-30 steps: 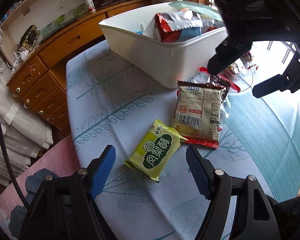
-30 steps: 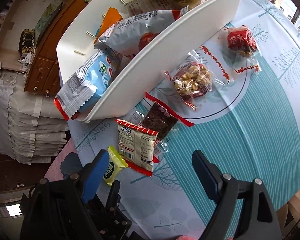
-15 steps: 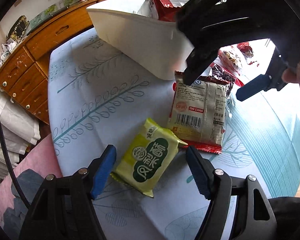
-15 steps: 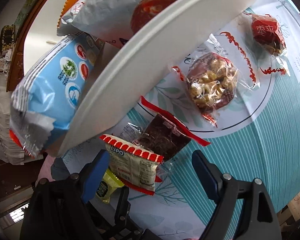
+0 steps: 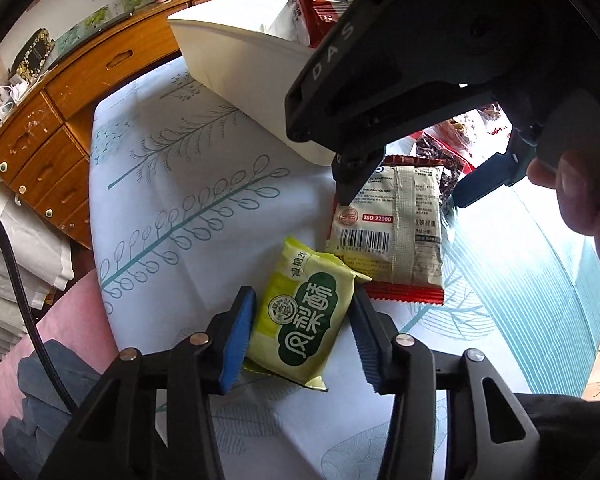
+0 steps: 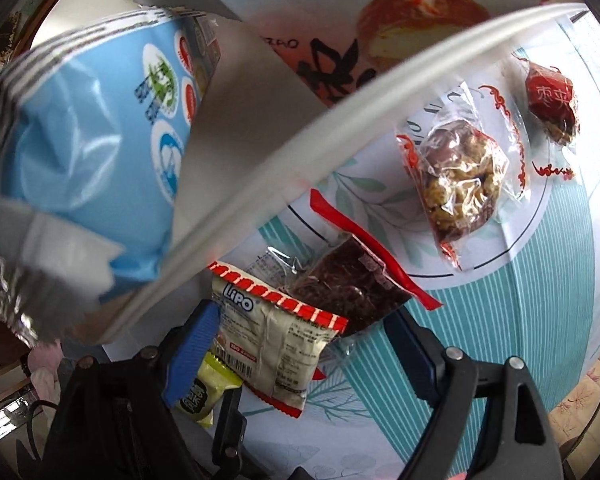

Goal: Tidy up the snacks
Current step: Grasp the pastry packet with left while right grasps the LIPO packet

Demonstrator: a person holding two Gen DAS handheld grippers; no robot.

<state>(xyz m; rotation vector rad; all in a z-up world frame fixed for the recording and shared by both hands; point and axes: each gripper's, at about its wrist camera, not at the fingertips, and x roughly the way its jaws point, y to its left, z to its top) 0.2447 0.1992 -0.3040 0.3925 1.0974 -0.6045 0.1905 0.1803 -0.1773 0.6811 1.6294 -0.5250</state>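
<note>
Nearest us, our left tongs (image 5: 302, 336) have just been closing around the green pack (image 5: 306, 326), which lies flat on the tabletop (image 5: 204, 184) near its close edge. The 2 blue pads (image 5: 238, 342) sit just beside the pack's long sides; we cannot tell whether they press it yet, and the pack looks unsquashed.

Just beyond, touching the green pack's far corner, lies the Lipo pack (image 5: 396, 232), barcode up, with red crimped ends. Our right tongs (image 6: 300, 354) hang over it with jaws wide apart, 1 pad on each side of it and neither touching. In the left wrist view a hand (image 5: 580, 196) holds these tongs at the right edge.

Behind the Lipo pack, partly under it, is a dark pack (image 6: 346, 288) with a red strip. Farther toward the tabletop's far right lie a clear nut pack (image 6: 460, 176) and a red wrapped sweet (image 6: 552, 100), apart from each other.

On the far left side of the tabletop stands the white bin (image 5: 240, 64), holding a blue bag (image 6: 88, 140) and a red-and-white bag (image 5: 312, 12). Beyond the tabletop stands a wooden dresser (image 5: 60, 120).
</note>
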